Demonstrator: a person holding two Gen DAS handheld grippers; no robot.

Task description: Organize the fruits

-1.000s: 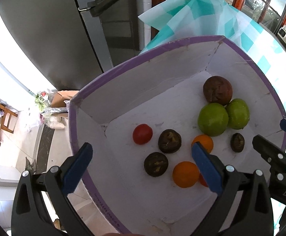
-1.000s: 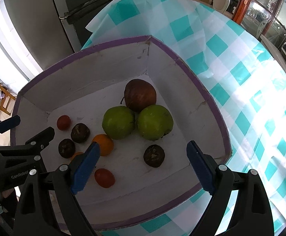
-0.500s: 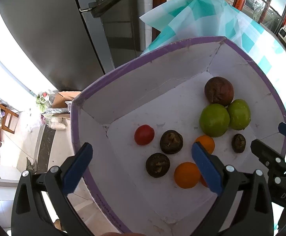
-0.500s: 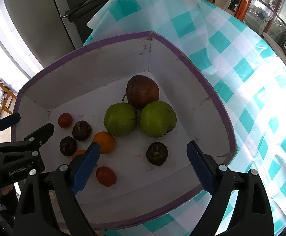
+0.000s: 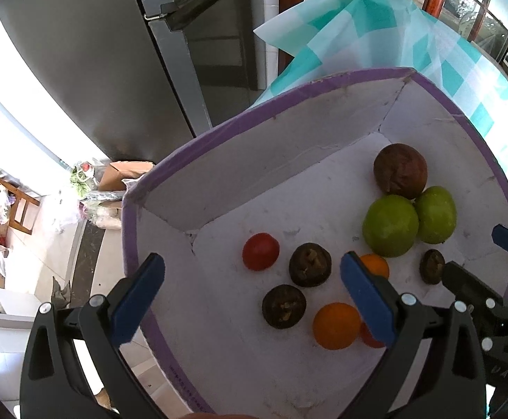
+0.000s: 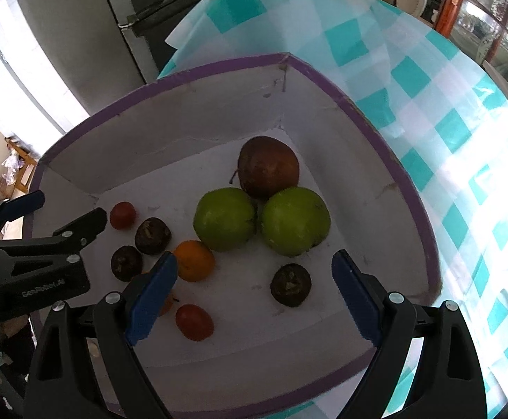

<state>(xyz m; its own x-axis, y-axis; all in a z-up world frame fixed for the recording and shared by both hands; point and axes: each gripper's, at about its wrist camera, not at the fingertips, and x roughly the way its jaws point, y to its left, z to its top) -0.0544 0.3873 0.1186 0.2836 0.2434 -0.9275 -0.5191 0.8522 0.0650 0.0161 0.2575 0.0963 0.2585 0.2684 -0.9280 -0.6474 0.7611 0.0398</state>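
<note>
A white box with a purple rim [image 5: 219,132] [image 6: 170,80] holds loose fruit. Two green apples [image 6: 224,218] [image 6: 294,220] and a brown apple [image 6: 268,166] cluster at its far right; they also show in the left wrist view [image 5: 390,225]. Small dark fruits [image 5: 310,263] [image 6: 290,284], red tomatoes [image 5: 261,251] [image 6: 194,321] and oranges [image 5: 336,324] [image 6: 194,260] lie nearer. My left gripper [image 5: 254,296] is open and empty above the box's left part. My right gripper [image 6: 254,289] is open and empty above the box's near side.
The box sits on a teal and white checked tablecloth [image 6: 463,139]. A grey refrigerator [image 5: 114,52] stands behind the table's far left edge. Clutter and a wooden chair [image 5: 20,202] stand on the floor to the left.
Both grippers have drawn slightly closer over the box; the fruit appears a little lower and nearer in both views. No fruit has moved.
</note>
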